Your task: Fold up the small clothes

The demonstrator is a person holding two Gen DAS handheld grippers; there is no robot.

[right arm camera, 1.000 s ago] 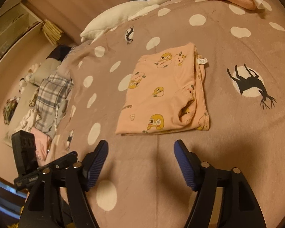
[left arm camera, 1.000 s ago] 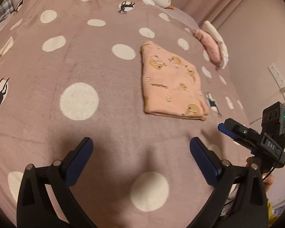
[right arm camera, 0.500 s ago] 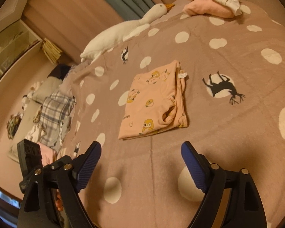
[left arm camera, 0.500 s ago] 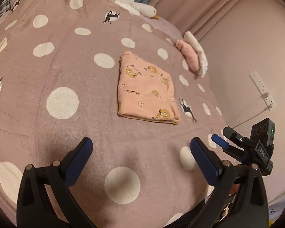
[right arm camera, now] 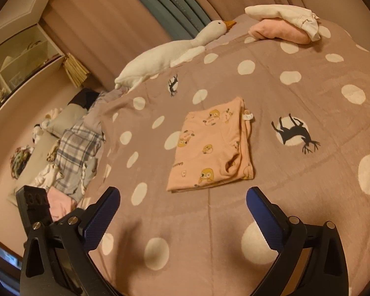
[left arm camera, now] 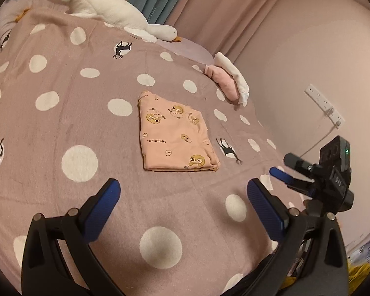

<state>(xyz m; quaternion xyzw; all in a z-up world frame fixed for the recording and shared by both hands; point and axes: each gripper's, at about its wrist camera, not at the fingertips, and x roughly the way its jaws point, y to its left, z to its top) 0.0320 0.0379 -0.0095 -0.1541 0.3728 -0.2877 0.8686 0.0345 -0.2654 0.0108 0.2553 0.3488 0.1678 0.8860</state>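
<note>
My folded peach garment (left arm camera: pixel 175 138) lies flat mid-bed (left arm camera: pixel 49 128), long axis running from my edge toward the plush goose (left arm camera: pixel 116 9) at the far edge. My left claw (left arm camera: pixel 183 197) hangs apart and empty; my right claw (right arm camera: pixel 182 204) is opening, nothing between.

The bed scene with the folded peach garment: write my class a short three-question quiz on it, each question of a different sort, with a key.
1. True or false: the folded peach garment lies flat on the spotted bedspread, clear of both grippers.
2. Which soft toy lies at the far edge of the bed? A) plush goose B) teddy bear C) toy rabbit
3. Fill in: on the pink folded garment rests a ___ one.

Key: 1 true; 2 A; 3 white. For the teacher: the left gripper is open and empty; the right gripper's jaws are opening with nothing between them.
</note>
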